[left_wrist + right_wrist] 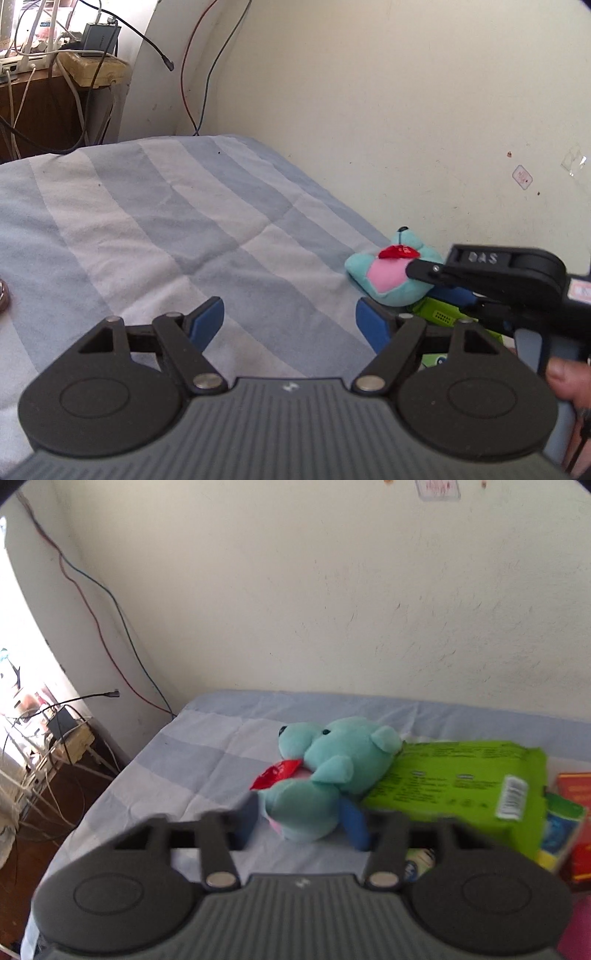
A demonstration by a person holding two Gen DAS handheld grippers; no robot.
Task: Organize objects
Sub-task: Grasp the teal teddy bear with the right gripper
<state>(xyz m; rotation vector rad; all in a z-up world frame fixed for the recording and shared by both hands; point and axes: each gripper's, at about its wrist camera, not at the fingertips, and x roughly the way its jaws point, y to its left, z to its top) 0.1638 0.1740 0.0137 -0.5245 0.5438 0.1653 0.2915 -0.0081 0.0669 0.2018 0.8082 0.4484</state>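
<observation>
The teal plush toy (pixel 391 275) lies on the bed (pixel 155 221) by the wall, against a green packet (pixel 439 314); the left gripper (pixel 290 321) hovers half-open, empty. From the right wrist, the right gripper (pixel 306 823) has its jaws shut on the toy's lower body; lifting it away seems next.

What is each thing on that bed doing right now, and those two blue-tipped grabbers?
Teal plush toy: lying on the bed, clamped low down.
Green flat packet: lying flat, touching the toy.
Left gripper: open, empty.
Right gripper: fingers shut on the toy.
</observation>
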